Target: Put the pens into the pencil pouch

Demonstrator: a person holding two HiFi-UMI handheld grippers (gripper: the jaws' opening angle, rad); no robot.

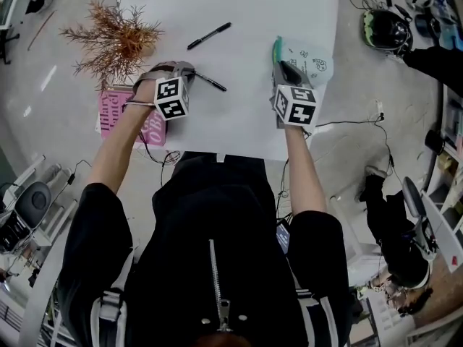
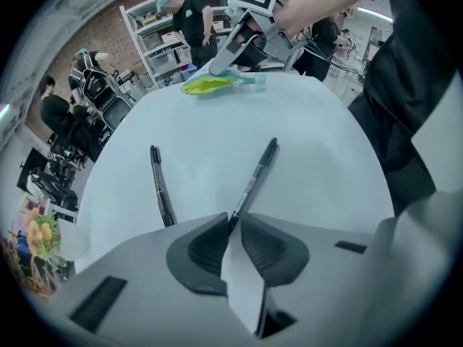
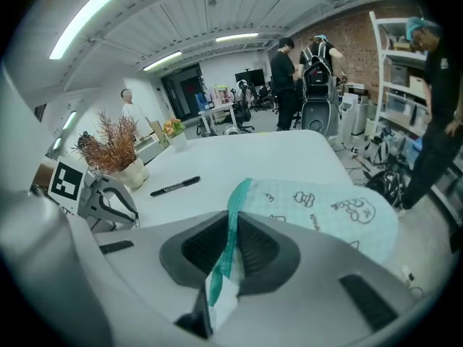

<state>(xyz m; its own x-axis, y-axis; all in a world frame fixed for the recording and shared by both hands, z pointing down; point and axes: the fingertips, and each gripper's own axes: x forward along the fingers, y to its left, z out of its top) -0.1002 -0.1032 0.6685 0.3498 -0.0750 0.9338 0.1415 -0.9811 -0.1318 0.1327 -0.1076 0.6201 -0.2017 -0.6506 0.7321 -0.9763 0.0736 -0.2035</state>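
- white table [image 1: 239,132], top centre of head view
- dried brown plant [image 1: 116,38] in pale pot, at table's left edge
- pink book [image 1: 116,118] just beside plant, seems to overhang table edge
- dark helmet [image 1: 387,29] on floor, right of table
- black cable [image 1: 347,123] on floor
- shelving [image 2: 163,35], people standing near it

Left of the pencil pouch [image 1: 311,62] the table [image 1: 246,125] lies bare as far as my left gripper [image 1: 189,71], a clear lane crossed only by the pen [image 1: 210,82] clamped in that gripper. Farther left of the pouch, a dried plant [image 1: 116,38] and a pink book [image 1: 123,114] crowd the table's edge. Beyond the pouch and to its left, a second pen [image 1: 209,35] lies on the far stretch.
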